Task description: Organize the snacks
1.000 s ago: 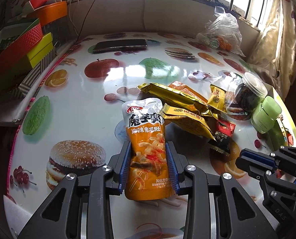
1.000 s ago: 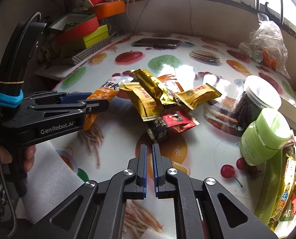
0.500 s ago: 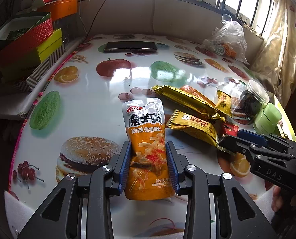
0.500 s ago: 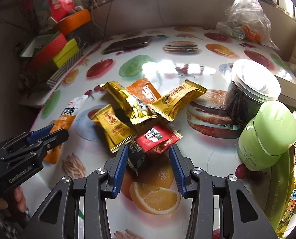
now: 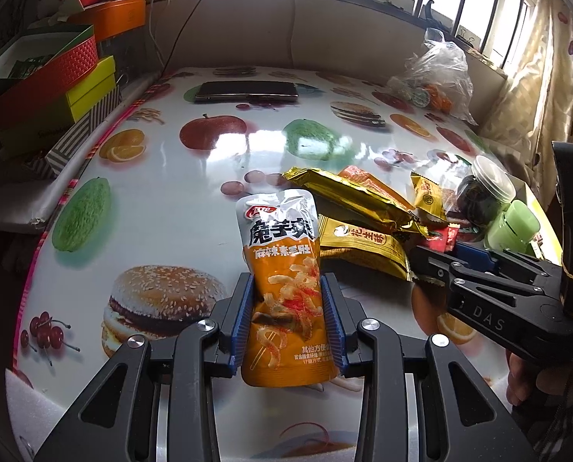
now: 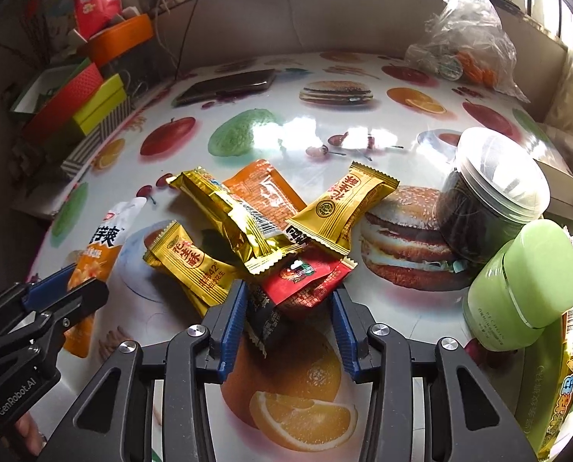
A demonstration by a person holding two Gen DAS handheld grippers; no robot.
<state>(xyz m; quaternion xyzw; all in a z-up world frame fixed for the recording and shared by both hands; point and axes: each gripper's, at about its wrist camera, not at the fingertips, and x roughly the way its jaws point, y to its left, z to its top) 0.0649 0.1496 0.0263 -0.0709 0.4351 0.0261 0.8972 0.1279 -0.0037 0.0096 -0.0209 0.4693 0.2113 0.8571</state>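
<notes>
My left gripper (image 5: 286, 281) is shut on the lower half of an orange konjac snack pouch (image 5: 282, 254), held just above the fruit-print table (image 5: 163, 177). A heap of packets lies in the middle: gold ones (image 6: 194, 261) (image 6: 340, 208), an orange one (image 6: 263, 192), a red one (image 6: 305, 277) and a black one (image 6: 267, 319). My right gripper (image 6: 288, 288) has come down over the near end of the heap. Its jaws are closing, with the red and black packets between them. The black one lies against the left pad (image 6: 232, 319). I cannot make out a firm squeeze.
A dark clear-lidded jar (image 6: 490, 200) and a green jar (image 6: 525, 285) stand just right of the heap. A green tray (image 6: 533, 408) with snacks sits at the right edge. A phone (image 5: 248, 91), a plastic bag (image 5: 433, 81) and stacked boxes (image 5: 55, 77) line the back and left.
My right gripper was shut a second ago. It opened, rolled and moved forward onto the red and black packets. The left gripper keeps its hold on the pouch and has hardly moved.
</notes>
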